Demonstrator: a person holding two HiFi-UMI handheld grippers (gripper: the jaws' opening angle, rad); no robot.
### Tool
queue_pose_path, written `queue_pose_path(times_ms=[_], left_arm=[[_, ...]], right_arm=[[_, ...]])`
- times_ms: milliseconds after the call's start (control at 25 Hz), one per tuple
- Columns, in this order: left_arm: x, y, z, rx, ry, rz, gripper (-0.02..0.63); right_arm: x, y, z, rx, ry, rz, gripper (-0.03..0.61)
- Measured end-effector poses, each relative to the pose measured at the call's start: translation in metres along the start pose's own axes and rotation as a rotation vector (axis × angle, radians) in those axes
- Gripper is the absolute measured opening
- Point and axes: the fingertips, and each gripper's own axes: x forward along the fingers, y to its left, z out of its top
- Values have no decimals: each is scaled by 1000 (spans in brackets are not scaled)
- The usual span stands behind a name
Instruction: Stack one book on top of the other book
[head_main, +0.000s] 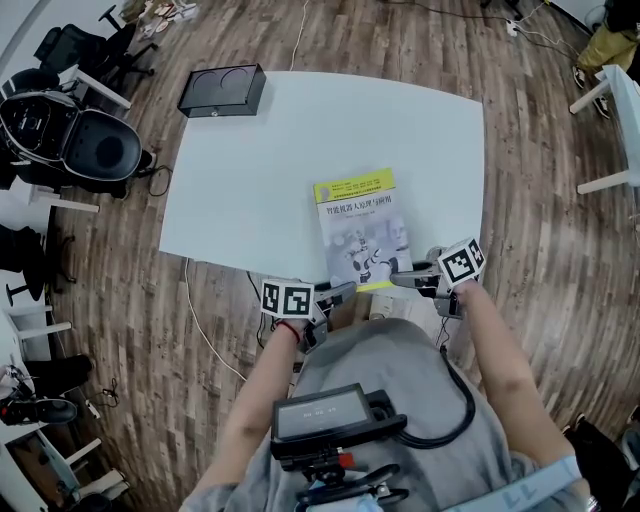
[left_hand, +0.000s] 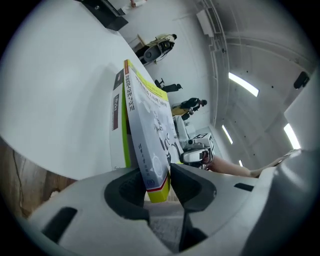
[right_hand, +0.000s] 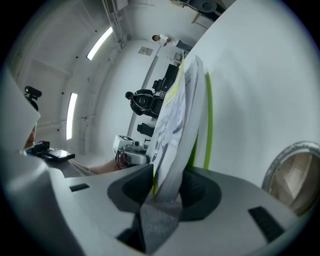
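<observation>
Two books lie stacked at the near edge of the desk (head_main: 270, 170), a smooth white rectangle. The top book (head_main: 360, 225) is a glossy softcover with a yellow-green band, dark printed title and a pale robot figure. The lower book (left_hand: 116, 110) shows only a white spine with a dark label and a green edge. The left gripper (head_main: 340, 292) has its jaws closed on the top book's spine-side near corner. The right gripper (head_main: 405, 275) pinches the page-side near corner. One flat black box (head_main: 222, 90) sits at the desk's far left corner.
</observation>
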Motion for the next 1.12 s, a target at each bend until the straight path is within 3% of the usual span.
queue_pose_path(times_ms=[200, 680, 800, 880, 1000, 1120], left_arm=[[-2, 3, -5, 38, 88, 81, 144], [-7, 9, -5, -11, 150, 123, 149], [-13, 5, -5, -16, 179, 135, 237], [-19, 7, -6, 15, 200, 174, 282], [-35, 12, -5, 87, 206, 250, 301], [-67, 5, 7, 190, 153, 318, 302]], right_arm=[[4, 3, -4, -16, 48, -80, 149], [-23, -3, -5, -4, 6, -210, 193], [-37, 1, 3, -7, -51, -223, 193], [-47, 3, 8, -18, -82, -242, 193], [-64, 8, 17, -46, -130, -265, 192], [-79, 24, 29, -88, -222, -269, 192]])
